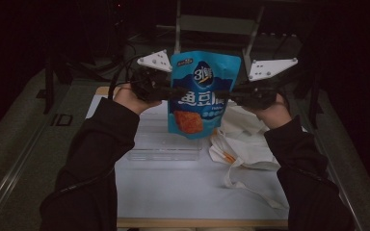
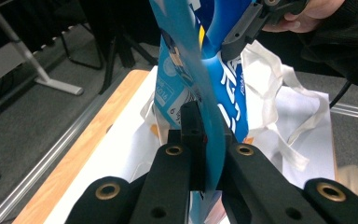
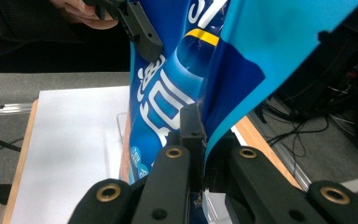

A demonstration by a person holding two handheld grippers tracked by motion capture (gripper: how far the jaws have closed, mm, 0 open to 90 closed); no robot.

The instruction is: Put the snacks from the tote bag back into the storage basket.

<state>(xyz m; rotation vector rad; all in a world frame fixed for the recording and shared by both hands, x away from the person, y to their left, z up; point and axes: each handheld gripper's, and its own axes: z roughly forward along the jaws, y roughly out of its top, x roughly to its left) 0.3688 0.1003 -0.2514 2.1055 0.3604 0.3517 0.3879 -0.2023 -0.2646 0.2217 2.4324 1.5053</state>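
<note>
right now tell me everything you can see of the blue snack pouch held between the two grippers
The glossy blue plastic snack pouch hangs upright above the white table, clear of it. It bears white lettering, a dark blue emblem near the top and an orange food picture low down. The left gripper pinches its left edge, the right gripper its right edge, both shut on it.

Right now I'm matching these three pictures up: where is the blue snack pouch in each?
High view: blue snack pouch at upper centre, held up between both hand-held grippers.
Left gripper view: pouch edge-on, centre, clamped in the jaws.
Right gripper view: pouch centre to upper right, clamped.
Shared landmark: white table, beneath it in all three.
</note>
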